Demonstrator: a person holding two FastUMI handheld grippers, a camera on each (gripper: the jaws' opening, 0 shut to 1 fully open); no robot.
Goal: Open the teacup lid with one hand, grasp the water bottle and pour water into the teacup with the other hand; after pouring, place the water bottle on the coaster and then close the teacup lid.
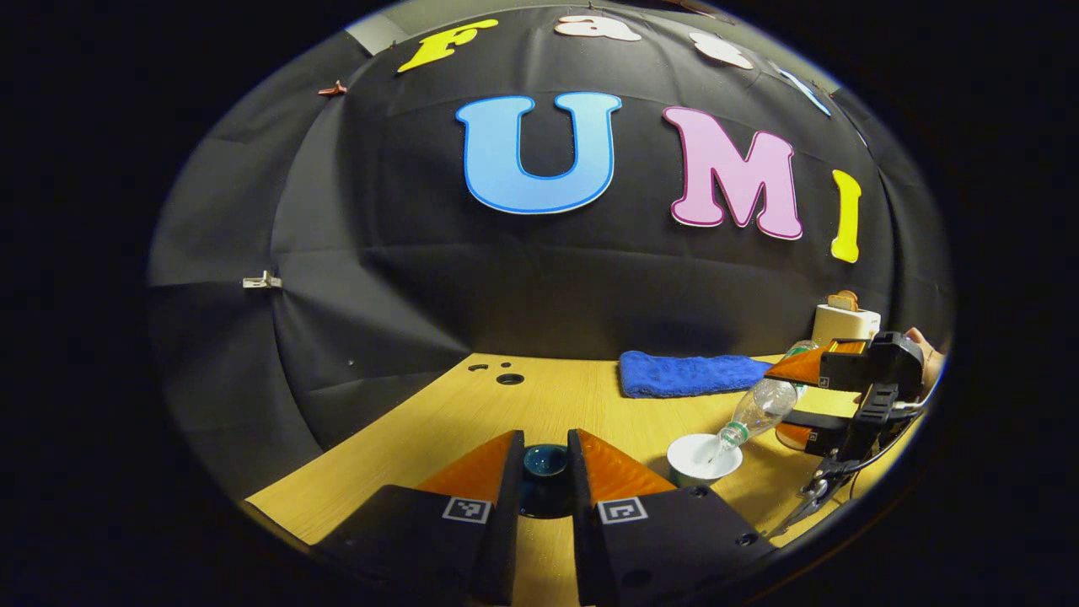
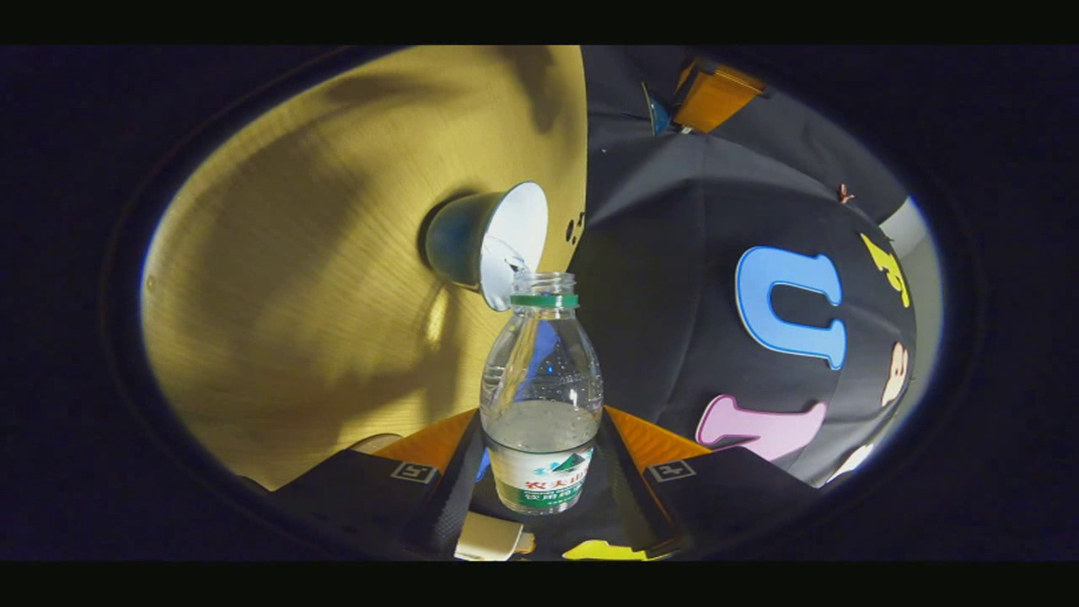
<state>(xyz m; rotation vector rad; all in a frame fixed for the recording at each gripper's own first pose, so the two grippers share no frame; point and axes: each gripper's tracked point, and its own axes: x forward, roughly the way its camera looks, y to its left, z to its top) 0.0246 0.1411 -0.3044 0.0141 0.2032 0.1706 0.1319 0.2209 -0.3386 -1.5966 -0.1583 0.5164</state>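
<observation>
Right gripper [image 2: 541, 451] clamps clear bottle [image 2: 541, 396], tilted, mouth at white-lined cup [image 2: 493, 240]. Left gripper [image 1: 545, 472] pinches dark lid [image 1: 545, 462].

black gripper bodies [image 1: 544, 539], square fiducial markers [image 1: 466, 508], trailing cable [image 1: 830, 480]
</observation>
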